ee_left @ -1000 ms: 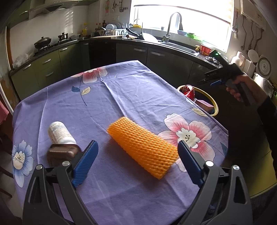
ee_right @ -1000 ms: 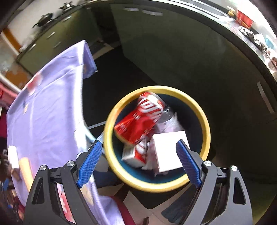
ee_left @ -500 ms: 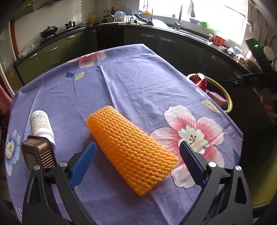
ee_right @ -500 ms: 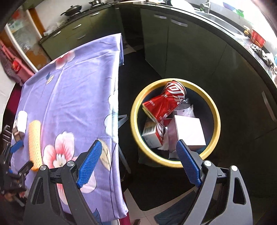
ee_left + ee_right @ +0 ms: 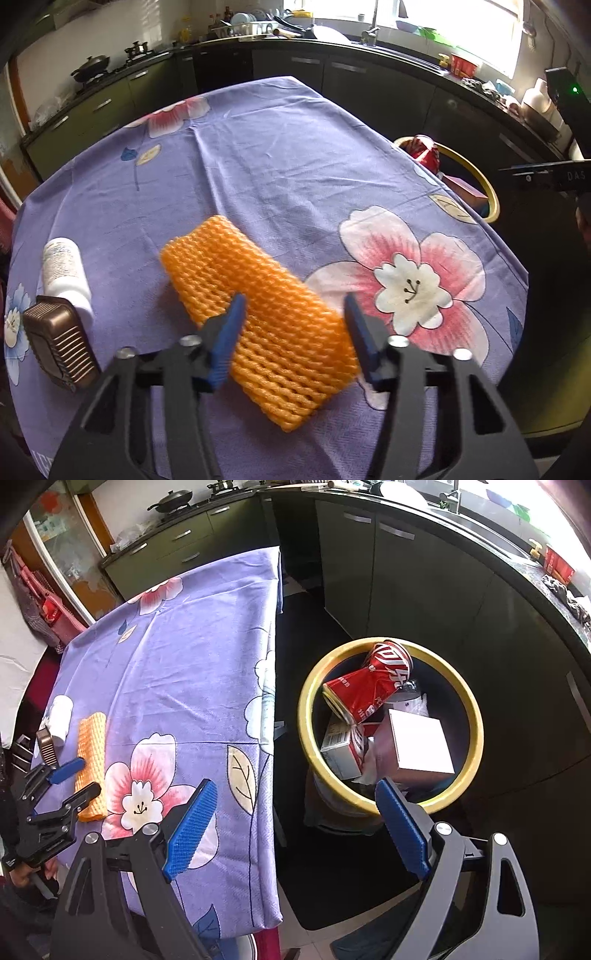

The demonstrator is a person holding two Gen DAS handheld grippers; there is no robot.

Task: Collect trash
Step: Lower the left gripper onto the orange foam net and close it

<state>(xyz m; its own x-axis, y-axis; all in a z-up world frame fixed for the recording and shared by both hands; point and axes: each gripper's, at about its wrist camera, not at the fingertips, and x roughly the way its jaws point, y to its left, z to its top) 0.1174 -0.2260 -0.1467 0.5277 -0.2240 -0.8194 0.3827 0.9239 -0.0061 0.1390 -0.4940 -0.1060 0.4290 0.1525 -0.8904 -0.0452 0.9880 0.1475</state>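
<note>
- Since the earlier frames, the left gripper [image 5: 293,325] has come down over the orange foam mesh sleeve [image 5: 255,314], and its jaws, which stood wide on either side of it, are now closing with the sleeve between them.
- Its blue pads [image 5: 229,332] now flank the sleeve's near end; the left pad looks to be against the mesh, while the right pad's contact cannot be told, so a firm grasp is not yet shown.
- The orange sleeve lies flat on the purple floral tablecloth [image 5: 258,155], running diagonally away from the gripper toward the upper left.
- A white cylindrical bottle [image 5: 64,266] lies on its side on the cloth to the left, well apart from the sleeve, with a ribbed brown cap [image 5: 59,345] at its near end.
- The right gripper [image 5: 295,827] has swung from directly above the bin to a spot over the gap between the table edge and the bin; its jaws stand wide and released, nothing between them.
- The dark round trash bin with a yellow rim [image 5: 476,716] stands on the floor just beside the table's edge.
- Inside the bin lie a crushed red drink can [image 5: 369,685], a white square box [image 5: 421,744] and a small red-and-white carton [image 5: 341,747].
- In the right wrist view the left gripper appears at the far left edge over the sleeve, with part of a hand [image 5: 22,871] holding it.
- Dark kitchen cabinets [image 5: 406,572] curve behind the bin.
</note>
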